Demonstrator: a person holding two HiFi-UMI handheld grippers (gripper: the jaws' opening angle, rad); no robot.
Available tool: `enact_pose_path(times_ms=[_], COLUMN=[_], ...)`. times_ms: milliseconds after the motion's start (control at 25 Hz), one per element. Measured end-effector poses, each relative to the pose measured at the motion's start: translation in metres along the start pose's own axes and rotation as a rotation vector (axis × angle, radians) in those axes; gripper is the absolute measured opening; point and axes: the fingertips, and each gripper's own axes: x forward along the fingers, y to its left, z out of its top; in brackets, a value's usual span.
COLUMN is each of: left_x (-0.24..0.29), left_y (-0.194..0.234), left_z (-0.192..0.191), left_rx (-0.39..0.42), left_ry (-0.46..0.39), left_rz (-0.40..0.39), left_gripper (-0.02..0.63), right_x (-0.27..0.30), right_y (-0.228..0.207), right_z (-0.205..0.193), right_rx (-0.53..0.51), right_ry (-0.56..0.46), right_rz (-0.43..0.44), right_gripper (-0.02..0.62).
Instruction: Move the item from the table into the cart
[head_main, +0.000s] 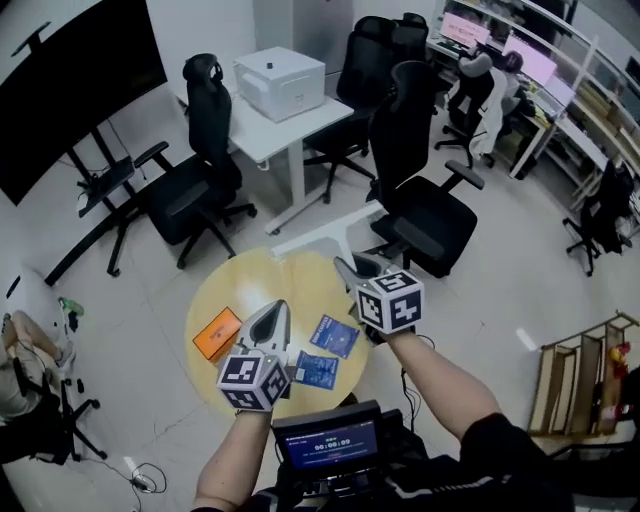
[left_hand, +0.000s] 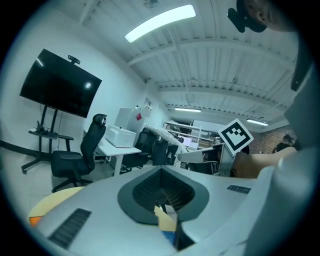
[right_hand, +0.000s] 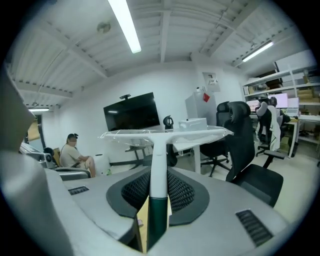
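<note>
White on top and green lower down, the wiper (right_hand: 158, 150) stood up straight between the jaws of the right gripper (head_main: 347, 266). The jaws were squeezed tight on its handle. Its long white bar ran across the top, and clear plastic was wrapped round the bar. Seen from the head view, the wiper was up in the air over the far edge of the round yellow table (head_main: 250, 285), not lying on it. The left gripper (head_main: 277, 306) hung over the near side of the table. Its jaws were pressed together at the tips with nothing between them, and only a bit of yellow table and a bit of blue showed through the thin gap lower down. On the table lay an orange box (head_main: 217, 333) at the left, a blue pack (head_main: 334, 335) near the middle, and one more blue pack just beside it, closer to the person who held the grippers. The left gripper view caught the marker cube (left_hand: 235, 135) of the right gripper off to its right. A black chair (head_main: 420, 200) stood just past the table. Farther back was a white desk (head_main: 300, 125) with a white box (head_main: 280, 82) on it, and another black chair stood beside that desk. A big black screen (head_main: 70, 90) stood on a stand at the left. A person (right_hand: 75, 156) sat near the wall.
</note>
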Motion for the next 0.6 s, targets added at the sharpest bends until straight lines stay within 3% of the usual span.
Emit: enact_pose_path(times_ms=[320,600], left_x=[0.008,0.008], left_y=[-0.191,-0.414], left_z=[0.009,-0.015], left_rx=[0.105,0.125], left_ry=[-0.015,-0.007], left_rz=[-0.245,-0.474], left_gripper=[0.015,0.015], right_x=[-0.227,-0.464], right_y=[-0.073,-0.147], right_z=[0.028,0.004], right_rx=[0.023,0.045], right_ry=[-0.167,-0.287], right_rz=[-0.208,-0.412], right_gripper=[0.066,0.066])
